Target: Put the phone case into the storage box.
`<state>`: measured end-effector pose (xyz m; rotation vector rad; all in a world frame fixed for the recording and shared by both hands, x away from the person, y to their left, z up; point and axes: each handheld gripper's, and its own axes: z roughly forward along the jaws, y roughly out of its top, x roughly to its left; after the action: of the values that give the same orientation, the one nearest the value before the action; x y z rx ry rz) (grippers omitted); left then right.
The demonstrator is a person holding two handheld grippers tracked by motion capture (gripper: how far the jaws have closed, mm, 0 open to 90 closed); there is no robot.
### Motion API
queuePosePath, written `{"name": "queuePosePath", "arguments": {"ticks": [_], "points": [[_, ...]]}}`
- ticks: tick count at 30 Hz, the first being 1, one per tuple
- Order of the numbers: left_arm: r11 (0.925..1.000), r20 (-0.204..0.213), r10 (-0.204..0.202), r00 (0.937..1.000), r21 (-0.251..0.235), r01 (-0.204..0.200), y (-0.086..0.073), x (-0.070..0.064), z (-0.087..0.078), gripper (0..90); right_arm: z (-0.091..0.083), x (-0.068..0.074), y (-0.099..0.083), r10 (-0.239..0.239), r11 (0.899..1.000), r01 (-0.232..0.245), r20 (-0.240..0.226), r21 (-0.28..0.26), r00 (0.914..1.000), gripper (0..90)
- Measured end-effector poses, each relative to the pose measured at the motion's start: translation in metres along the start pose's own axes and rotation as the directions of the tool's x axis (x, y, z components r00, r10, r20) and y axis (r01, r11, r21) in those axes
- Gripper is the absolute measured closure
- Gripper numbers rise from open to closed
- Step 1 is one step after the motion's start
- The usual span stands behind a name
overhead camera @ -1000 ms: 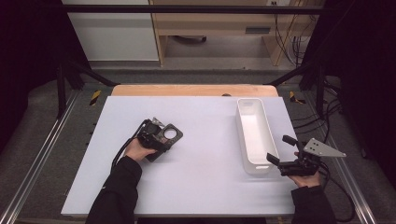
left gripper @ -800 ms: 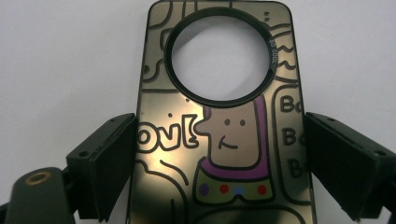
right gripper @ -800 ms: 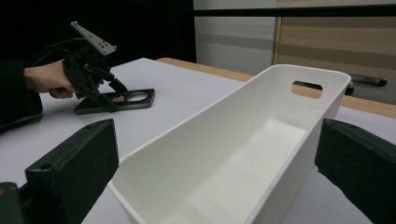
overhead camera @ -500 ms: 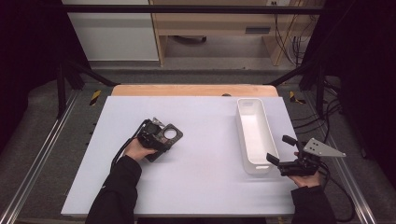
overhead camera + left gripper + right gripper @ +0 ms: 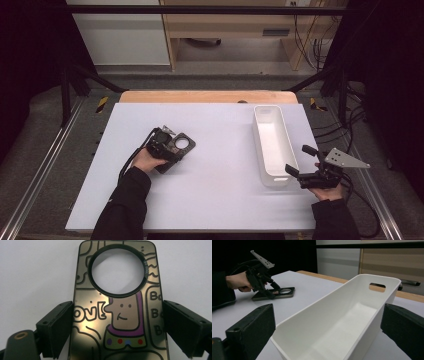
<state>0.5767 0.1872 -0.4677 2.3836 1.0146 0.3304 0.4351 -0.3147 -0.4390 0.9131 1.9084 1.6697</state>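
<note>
surface point(image 5: 215, 200): unchanged since a second ago | white bin point(image 5: 272, 145): same place, far right | phone case point(image 5: 117, 315): flat, left of centre, unmoved | left gripper point(image 5: 167, 147): jaws spread astride case, not clamped | right gripper point(image 5: 305, 162): jaws wide apart at bin's near end, static

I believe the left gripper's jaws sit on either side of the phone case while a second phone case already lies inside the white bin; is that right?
Not quite: the white bin is empty, as the right gripper view shows. The left gripper does have its jaws on either side of the phone case.
</note>
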Motion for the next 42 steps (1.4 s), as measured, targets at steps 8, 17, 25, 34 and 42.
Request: {"name": "queuePosePath", "arguments": {"ticks": [8, 17, 25, 34, 42], "points": [[0.9994, 0.006, -0.001, 1.0000, -0.035, 0.001, 0.001, -0.001, -0.009, 11.6, 0.000, 0.000, 0.000, 0.000, 1.000, 0.000, -0.003, 0.000, 1.0000, 0.2], [0.9963, 0.007, 0.011, 0.9999, -0.085, -0.010, 0.000, -0.005, -0.025, 11.6, 0.000, 0.000, 0.000, 0.000, 1.000, 0.000, -0.002, 0.001, 1.0000, 0.2], [0.9920, 0.001, 0.028, 0.9996, -0.123, -0.027, -0.005, -0.011, -0.040, 11.6, 0.000, 0.001, 0.000, -0.002, 1.000, 0.002, -0.005, 0.002, 1.0000, 0.2], [0.9850, 0.003, 0.055, 0.9985, -0.164, -0.054, -0.015, -0.019, -0.056, 11.6, 0.001, 0.002, 0.000, -0.009, 1.000, 0.009, -0.006, 0.007, 0.9999, 0.2], [0.9787, 0.003, 0.079, 0.9969, -0.190, -0.077, -0.023, -0.027, -0.063, 11.6, 0.002, 0.002, 0.000, -0.012, 1.000, 0.012, -0.010, 0.010, 0.9999, 0.2]]}}
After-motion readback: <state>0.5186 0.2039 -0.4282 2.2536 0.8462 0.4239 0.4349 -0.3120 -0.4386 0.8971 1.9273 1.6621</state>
